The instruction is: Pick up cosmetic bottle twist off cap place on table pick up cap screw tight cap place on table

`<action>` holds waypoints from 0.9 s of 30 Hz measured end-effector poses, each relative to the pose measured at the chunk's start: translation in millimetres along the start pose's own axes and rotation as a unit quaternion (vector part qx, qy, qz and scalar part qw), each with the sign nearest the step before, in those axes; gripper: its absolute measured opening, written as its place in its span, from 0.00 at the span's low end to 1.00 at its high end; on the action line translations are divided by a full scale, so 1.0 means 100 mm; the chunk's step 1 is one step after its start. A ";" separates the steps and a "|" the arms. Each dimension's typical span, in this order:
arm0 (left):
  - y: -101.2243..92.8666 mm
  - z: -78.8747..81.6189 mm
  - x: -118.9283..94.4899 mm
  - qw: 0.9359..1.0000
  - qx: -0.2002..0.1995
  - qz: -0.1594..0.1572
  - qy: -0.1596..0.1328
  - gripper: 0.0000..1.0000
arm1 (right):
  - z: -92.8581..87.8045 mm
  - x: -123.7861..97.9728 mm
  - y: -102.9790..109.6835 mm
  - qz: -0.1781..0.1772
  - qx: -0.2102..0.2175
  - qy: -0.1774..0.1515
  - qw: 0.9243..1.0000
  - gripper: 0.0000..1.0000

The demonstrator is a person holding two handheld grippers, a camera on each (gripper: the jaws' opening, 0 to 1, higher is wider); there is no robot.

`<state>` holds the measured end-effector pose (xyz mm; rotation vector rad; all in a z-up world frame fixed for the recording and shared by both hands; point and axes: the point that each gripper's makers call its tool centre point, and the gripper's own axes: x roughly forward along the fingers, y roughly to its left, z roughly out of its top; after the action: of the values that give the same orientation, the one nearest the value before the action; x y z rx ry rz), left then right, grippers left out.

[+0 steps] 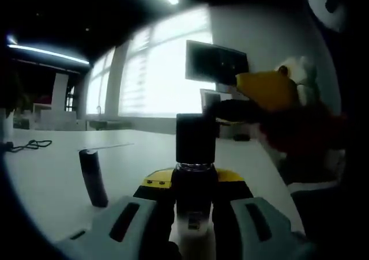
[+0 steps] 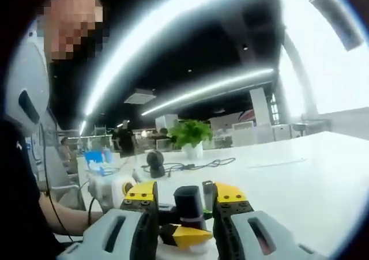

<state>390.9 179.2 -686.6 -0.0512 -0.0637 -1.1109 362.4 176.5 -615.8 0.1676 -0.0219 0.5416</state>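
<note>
In the left gripper view my left gripper (image 1: 193,205) is shut on the pale body of the cosmetic bottle (image 1: 193,228), which stands upright between the jaws. Its black cap (image 1: 196,139) rises above them. My right gripper's yellow fingertip (image 1: 268,90) reaches in from the right, level with the cap's top. In the right gripper view the black cap (image 2: 189,203) sits between the yellow-tipped jaws of my right gripper (image 2: 185,193), with a gap on each side. The left gripper's yellow tip (image 2: 184,235) shows just below the cap.
A dark cylinder (image 1: 92,176) stands on the white table (image 1: 52,173) to the left of the bottle, with a black cable (image 1: 29,146) farther left. A monitor (image 1: 216,64) stands behind. A potted plant (image 2: 190,134), a small round device (image 2: 154,163) and a person's arm (image 2: 63,217) are nearby.
</note>
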 end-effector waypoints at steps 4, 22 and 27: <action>0.00 0.00 0.00 1.000 0.002 0.001 0.000 0.14 | -0.01 -0.04 -0.05 -0.024 -0.016 0.014 0.999 0.30; 0.01 0.00 -0.01 1.000 0.005 0.004 0.002 0.14 | -0.29 0.18 0.02 -0.104 -0.035 0.056 0.992 0.26; 0.00 0.00 -0.01 1.000 0.006 0.003 0.002 0.14 | -0.32 0.20 -0.02 -0.126 -0.051 0.059 0.989 0.21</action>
<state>390.3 180.3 -686.6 -0.0389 -0.0666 -1.1035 379.6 189.7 -646.0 0.0364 0.0867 0.2957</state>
